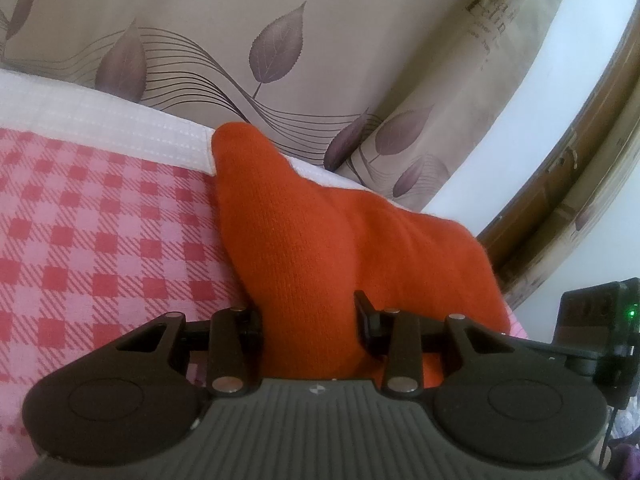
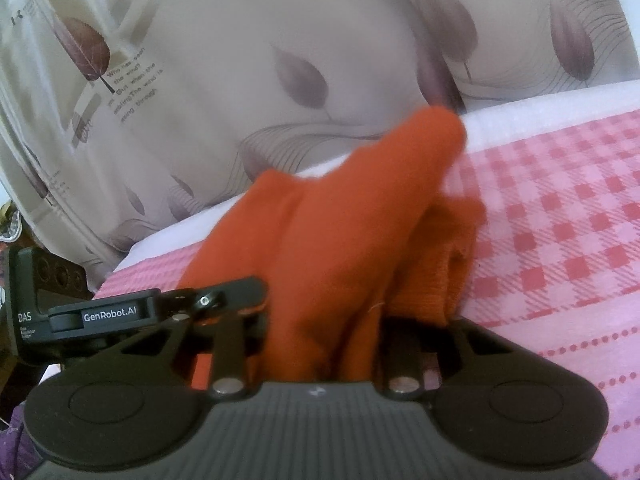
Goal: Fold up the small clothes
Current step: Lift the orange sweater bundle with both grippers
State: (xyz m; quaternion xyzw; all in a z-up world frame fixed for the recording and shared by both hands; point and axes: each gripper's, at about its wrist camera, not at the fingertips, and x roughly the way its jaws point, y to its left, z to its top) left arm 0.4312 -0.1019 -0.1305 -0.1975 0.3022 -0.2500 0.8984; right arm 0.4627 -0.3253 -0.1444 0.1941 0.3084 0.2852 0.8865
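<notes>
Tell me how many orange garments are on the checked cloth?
1 that I can make out: the orange knit garment, bunched between the fingers of the left gripper and the right gripper, over the pink checked cloth. Its folds may hide another.

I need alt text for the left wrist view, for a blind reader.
The left tongs grip an orange knit garment, which rises in a peak above a pink-and-red checked cloth. Behind hangs a beige curtain with leaf prints.
</notes>
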